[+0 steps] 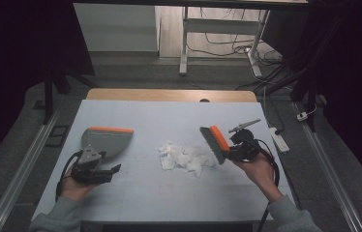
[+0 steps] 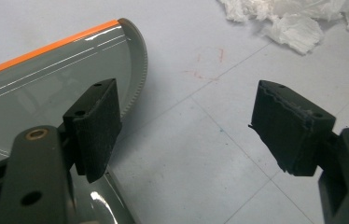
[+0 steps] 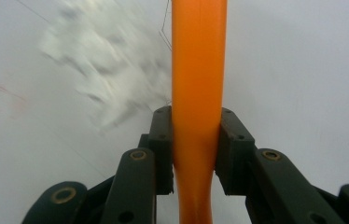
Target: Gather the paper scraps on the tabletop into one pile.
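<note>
Pale blue table [image 1: 145, 193] bears shredded paper [image 1: 185, 157] at centre. Left gripper [image 1: 113, 170], jaws wide apart and empty, sits at the paper's nine o'clock beside the grey dustpan [image 1: 105, 141]. Right gripper [image 1: 231, 150] is clamped on the orange brush [image 1: 216, 142] at three o'clock.

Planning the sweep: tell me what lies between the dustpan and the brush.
In the high view, a pile of torn white paper scraps lies on the table between the dustpan and the brush.

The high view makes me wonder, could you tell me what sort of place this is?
Probably a lab or workshop set up for recording: a covered worktable under a fixed camera, a height-adjustable desk frame behind it, and loose cables with a power strip on the carpeted floor.
</note>
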The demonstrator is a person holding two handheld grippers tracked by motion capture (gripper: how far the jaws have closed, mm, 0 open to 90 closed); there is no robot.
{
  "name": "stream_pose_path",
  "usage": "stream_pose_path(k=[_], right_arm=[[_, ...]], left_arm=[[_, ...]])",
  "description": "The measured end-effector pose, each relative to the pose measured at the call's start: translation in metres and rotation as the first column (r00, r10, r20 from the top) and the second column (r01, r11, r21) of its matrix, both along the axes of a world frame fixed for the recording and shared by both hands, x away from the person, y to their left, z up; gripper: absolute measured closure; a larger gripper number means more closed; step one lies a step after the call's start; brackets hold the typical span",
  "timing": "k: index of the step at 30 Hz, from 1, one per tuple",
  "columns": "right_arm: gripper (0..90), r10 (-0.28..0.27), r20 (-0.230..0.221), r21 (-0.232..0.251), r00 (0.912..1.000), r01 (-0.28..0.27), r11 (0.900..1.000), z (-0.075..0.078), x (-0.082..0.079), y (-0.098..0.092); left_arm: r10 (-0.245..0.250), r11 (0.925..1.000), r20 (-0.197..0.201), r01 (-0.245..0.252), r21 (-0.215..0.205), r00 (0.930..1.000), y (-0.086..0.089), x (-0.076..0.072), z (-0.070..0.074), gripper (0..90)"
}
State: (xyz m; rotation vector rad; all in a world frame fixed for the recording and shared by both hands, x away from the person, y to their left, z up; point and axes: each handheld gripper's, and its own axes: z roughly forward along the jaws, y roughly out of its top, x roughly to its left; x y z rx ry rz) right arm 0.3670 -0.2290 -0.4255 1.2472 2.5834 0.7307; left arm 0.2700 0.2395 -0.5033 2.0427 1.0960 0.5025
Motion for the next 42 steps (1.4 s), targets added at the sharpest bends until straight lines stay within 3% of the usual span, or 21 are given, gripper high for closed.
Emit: stream_pose_path(k=[2,5,7,11,15,19,24,30,42], right_arm=[[70.6,-0.046,-0.058,-0.025,0.9973,0.044,0.999,-0.01,0.004,-0.004],[70.7,-0.081,-0.09,-0.059,0.9926,0.076,0.995,-0.021,0.011,-0.003],[70.7,-0.094,-0.103,-0.036,0.9902,0.091,0.995,-0.021,0.017,0.0],[70.7,-0.062,-0.142,0.019,0.988,0.065,0.998,-0.026,0.024,0.02],[70.7,-0.027,-0.118,0.058,0.9926,0.034,0.998,-0.031,0.031,0.042],[70.7,-0.013,-0.088,0.114,0.996,0.024,0.993,-0.032,0.033,0.05],[70.6,-0.021,-0.037,0.174,0.9991,0.027,0.984,-0.017,0.025,0.036],[70.6,-0.013,0.021,0.194,0.9997,0.009,0.981,-0.001,0.01,0.019],[70.6,0.018,0.095,0.2,0.9953,-0.037,0.979,-0.014,-0.003,-0.01]], left_arm=[[-0.002,1.0,0.001,0.002,-0.001,1.0,0.0,0.0,0.0,24.8],[-0.002,1.0,0.0,0.002,0.002,1.0,0.0,0.0,0.0,24.8],[-0.002,1.0,0.0,0.002,0.003,1.0,-0.001,0.0,0.0,24.8],[0.0,1.0,-0.001,0.0,0.004,1.0,-0.001,0.0,0.0,24.8],[0.002,1.0,0.0,-0.002,0.003,1.0,-0.001,0.0,0.0,24.8],[0.002,1.0,-0.004,-0.002,0.005,1.0,-0.001,0.0,-0.001,24.8],[0.001,1.0,-0.007,-0.001,0.008,1.0,-0.002,0.0,-0.001,24.8],[0.002,0.9999,-0.008,-0.002,0.011,1.0,-0.003,0.0,-0.001,24.8],[0.005,0.9999,-0.007,-0.005,0.01,1.0,-0.003,0.0,-0.002,24.8]])
